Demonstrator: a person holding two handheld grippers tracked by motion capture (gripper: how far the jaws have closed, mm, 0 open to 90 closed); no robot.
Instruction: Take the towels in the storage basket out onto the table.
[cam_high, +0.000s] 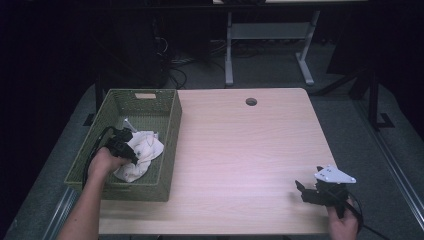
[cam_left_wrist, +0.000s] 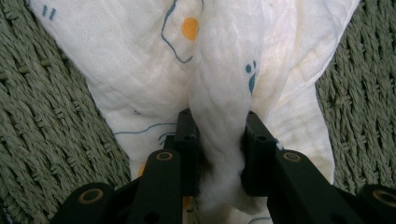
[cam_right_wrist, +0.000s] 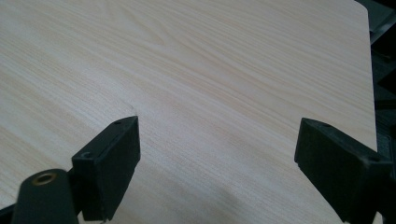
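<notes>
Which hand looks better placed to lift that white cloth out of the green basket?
Left. The left tool is shut on the cloth inside the basket; the right tool is open over bare table.

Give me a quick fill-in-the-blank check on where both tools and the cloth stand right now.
1. The left tool is shut on a fold of the white ____.
2. The cloth lies inside the green woven ____.
3. The right tool has its jaws ____ with nothing between them.
4. The right tool is over the bare wooden ____.

Missing words: cloth; basket; open; table
</notes>
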